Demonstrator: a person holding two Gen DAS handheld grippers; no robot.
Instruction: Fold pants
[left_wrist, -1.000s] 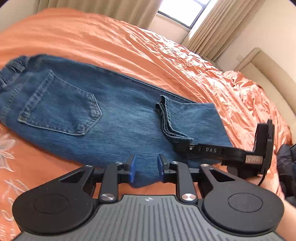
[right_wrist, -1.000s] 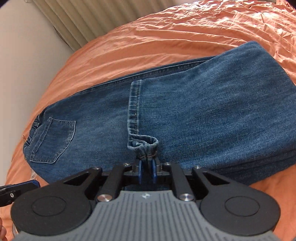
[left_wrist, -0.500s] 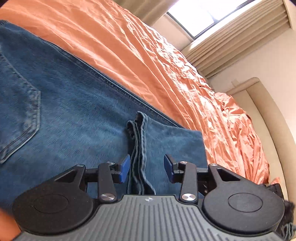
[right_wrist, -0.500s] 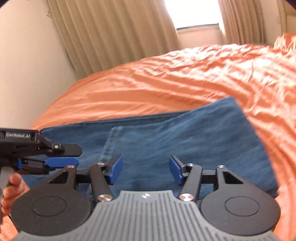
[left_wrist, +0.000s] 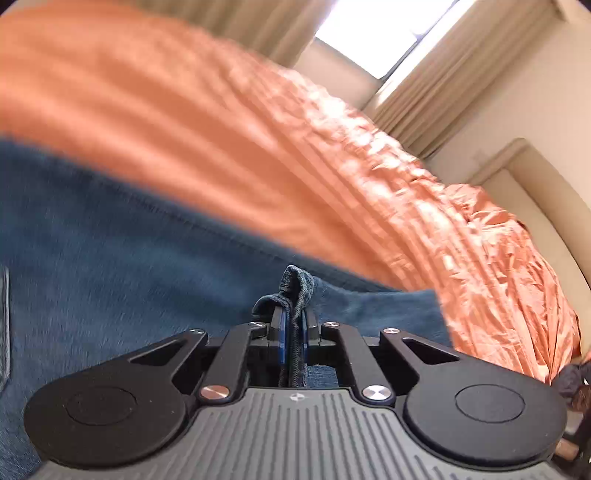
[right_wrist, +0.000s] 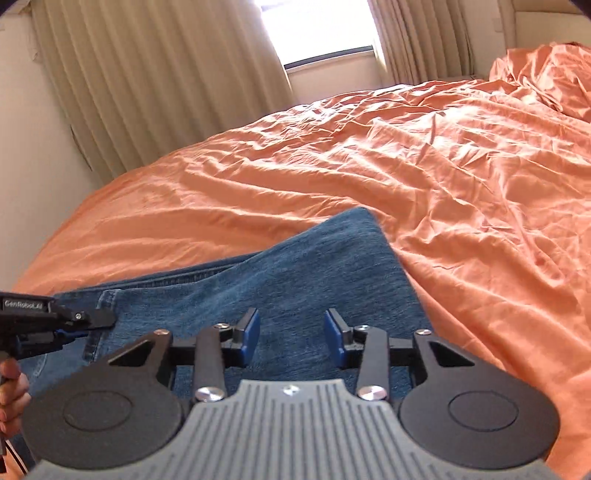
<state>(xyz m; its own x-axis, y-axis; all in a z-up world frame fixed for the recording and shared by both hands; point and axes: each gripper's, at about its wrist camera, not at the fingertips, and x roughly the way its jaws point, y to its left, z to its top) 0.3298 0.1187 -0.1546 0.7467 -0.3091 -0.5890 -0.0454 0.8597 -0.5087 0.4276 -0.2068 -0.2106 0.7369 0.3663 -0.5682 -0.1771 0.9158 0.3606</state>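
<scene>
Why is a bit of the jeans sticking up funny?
The left gripper has just closed and is pinching the hem of the jeans, so it bunches upward. Nothing looks damaged; the orange bedsheet is just wrinkled.

Left gripper (left_wrist: 292, 338) clamped on a fabric fold, right gripper (right_wrist: 291, 338) parted, lately narrowing, nothing between.

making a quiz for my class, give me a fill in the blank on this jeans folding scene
1. The left hand-held gripper is shut on a fold of blue ____ jeans.
2. The jeans lie on a wrinkled ____ bedsheet.
3. The right hand-held gripper has its jaws ____, holding nothing.

Missing words: denim; orange; open
</scene>
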